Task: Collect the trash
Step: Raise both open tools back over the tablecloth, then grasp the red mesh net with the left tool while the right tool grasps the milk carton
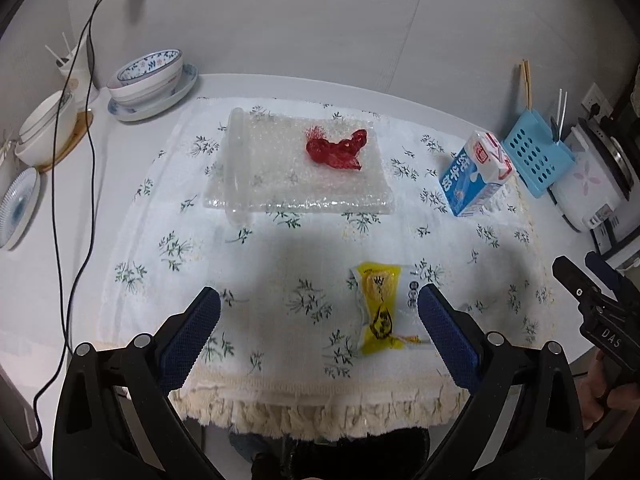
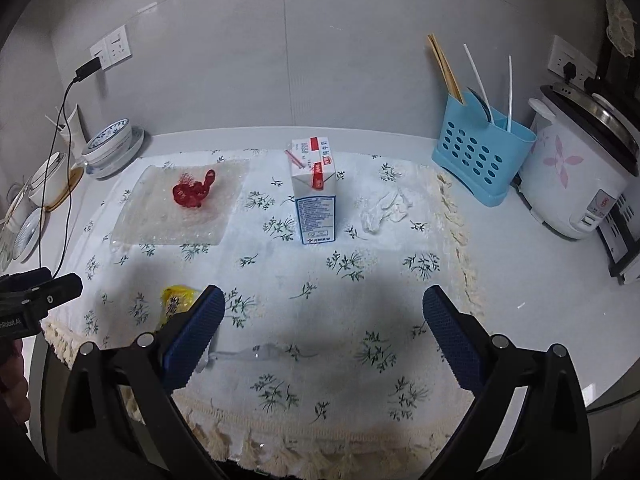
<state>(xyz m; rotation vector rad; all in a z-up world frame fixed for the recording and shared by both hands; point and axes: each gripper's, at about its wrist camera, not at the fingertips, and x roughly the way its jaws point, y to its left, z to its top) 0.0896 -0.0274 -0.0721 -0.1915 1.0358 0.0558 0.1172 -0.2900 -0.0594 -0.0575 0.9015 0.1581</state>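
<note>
Nothing is collected yet. I hold the left gripper [image 1: 318,306] and right gripper [image 2: 324,308] spread wide and empty. The yellow wrapper [image 1: 379,308] lies near; the red scrap [image 1: 338,149], milk carton [image 2: 314,192] and crumpled tissue [image 2: 384,206] sit farther on the table [image 2: 540,280].

A crumpled red plastic wrapper [image 1: 338,152] lies on a clear bubble-wrap sheet [image 1: 288,184], which is spread flat on the far left part of the flowered cloth with one edge rolled up. A blue-and-white milk carton [image 2: 315,192] stands upright near the middle, its top opened, and a crumpled white tissue [image 2: 384,208] lies just to its right. A yellow-and-clear snack packet [image 1: 380,312] lies flat near the cloth's front edge.
</note>
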